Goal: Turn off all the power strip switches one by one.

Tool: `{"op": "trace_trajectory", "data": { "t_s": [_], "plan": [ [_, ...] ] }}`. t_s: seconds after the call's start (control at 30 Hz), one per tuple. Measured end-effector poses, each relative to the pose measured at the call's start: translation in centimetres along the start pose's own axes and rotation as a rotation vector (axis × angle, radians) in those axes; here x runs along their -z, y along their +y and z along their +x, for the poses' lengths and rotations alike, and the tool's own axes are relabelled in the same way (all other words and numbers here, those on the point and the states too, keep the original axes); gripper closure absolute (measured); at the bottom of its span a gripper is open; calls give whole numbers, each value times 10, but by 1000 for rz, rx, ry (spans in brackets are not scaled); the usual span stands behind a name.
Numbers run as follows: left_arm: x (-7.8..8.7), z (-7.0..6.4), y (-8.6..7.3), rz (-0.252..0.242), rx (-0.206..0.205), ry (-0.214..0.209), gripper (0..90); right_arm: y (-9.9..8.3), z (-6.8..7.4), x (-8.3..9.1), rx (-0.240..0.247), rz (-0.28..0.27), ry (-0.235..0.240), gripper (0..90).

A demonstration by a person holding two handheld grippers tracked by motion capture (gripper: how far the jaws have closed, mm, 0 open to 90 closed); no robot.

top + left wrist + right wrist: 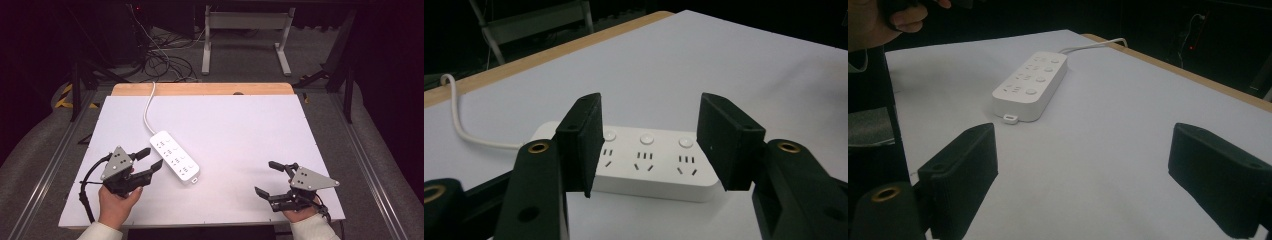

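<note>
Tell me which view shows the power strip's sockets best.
The left gripper view: the power strip lies close behind the open jaws, with three sockets' slots and round buttons sharp. The high view shows the whole strip and its cord, but small. The right gripper view shows it farther off, at a slant.

Two black handheld grippers, left gripper [148, 159], right gripper [269, 177], each topped by a grey triangular plate, brass-ringed screw holes behind flat black jaws, trailing black cables, white sleeves.
</note>
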State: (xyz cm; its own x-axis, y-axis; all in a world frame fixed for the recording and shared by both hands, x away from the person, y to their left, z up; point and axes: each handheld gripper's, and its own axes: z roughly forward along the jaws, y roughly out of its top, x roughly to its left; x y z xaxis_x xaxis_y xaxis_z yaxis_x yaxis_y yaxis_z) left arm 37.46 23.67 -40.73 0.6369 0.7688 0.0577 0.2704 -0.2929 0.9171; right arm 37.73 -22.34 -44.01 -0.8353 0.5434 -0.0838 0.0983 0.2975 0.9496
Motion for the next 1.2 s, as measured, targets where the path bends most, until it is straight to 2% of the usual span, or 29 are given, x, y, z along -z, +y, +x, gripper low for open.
{"op": "trace_trajectory", "data": {
  "t_s": [0.03,0.27,0.37,0.4,0.6,0.7,0.73,0.77,0.83,0.87,0.9,0.93,0.97,1.07,1.2],
  "plan": [
    [-6,-2,4,11,-9,2,442,0,0,0,-4,1,0,128],
    [-25,1,9,29,-3,-19,456,0,0,0,-6,2,3,128],
    [-38,2,13,38,-22,-18,464,-1,0,-2,-5,8,3,128],
    [-42,1,15,37,-10,-30,466,-1,0,-2,-4,8,3,128],
    [-53,-3,21,52,-24,-48,469,-2,-1,-1,-9,10,5,128],
    [-55,-2,21,80,9,-44,567,-2,-2,-1,-11,9,6,128],
    [-56,1,21,95,29,-73,597,-2,-2,-1,-10,10,5,129],
    [-56,1,21,95,29,-73,631,-2,-2,-1,-8,11,5,130],
    [-58,3,22,133,38,-116,705,-2,-1,-1,-6,12,6,131],
    [-58,3,22,133,38,-116,759,-2,-1,-1,-5,14,6,131],
    [-59,3,23,149,36,-113,759,-2,-1,-1,-5,14,6,131],
    [-60,3,24,169,40,-119,896,-2,-1,-2,-4,16,4,132],
    [-62,3,25,188,27,-113,900,-2,-1,-2,-5,16,6,132],
    [-67,3,27,241,19,-135,900,-2,-1,-3,-3,16,7,132],
    [-75,4,31,294,50,-168,900,-2,-1,-3,-3,17,7,133]
  ]
}}
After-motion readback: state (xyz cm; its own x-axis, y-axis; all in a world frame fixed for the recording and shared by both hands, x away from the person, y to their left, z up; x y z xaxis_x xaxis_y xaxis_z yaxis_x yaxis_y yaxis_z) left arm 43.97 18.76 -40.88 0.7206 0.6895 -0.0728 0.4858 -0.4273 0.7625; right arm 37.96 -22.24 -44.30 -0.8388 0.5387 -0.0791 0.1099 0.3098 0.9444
